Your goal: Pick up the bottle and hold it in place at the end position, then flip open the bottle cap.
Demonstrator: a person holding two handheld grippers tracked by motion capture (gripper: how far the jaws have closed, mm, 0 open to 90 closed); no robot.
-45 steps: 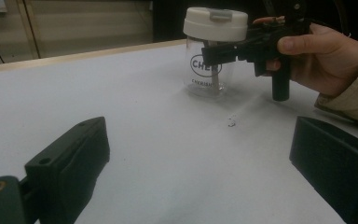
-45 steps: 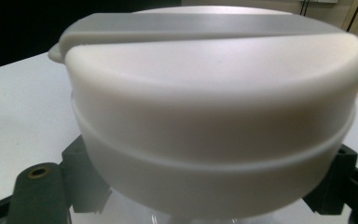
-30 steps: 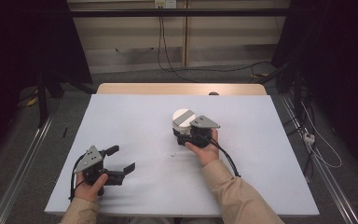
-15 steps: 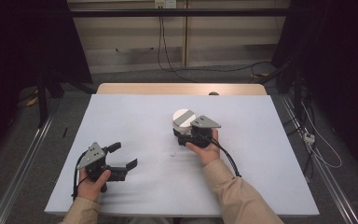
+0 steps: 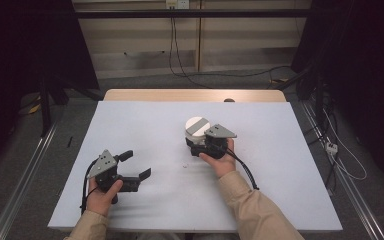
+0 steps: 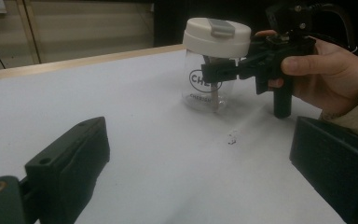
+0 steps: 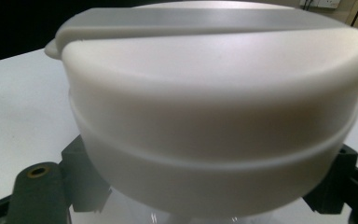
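Jar (image 6: 212, 70) with the white lid (image 5: 197, 125) stands mid-tabletop (image 5: 280, 165), clamped in your right claw (image 6: 214, 72) just under that lid; your left claw (image 5: 137, 167) gapes wide, empty, well apart.

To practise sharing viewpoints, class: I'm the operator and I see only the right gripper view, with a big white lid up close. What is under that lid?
Observer: A clear jar with dark lettering.
Operator: Is it lifted?
Observer: No, its base rests on the white table. The right gripper is closed on it just below the lid.
Operator: Where is the other gripper?
Observer: The left gripper is open and holds nothing. It is at the table's near left, well apart from the jar.
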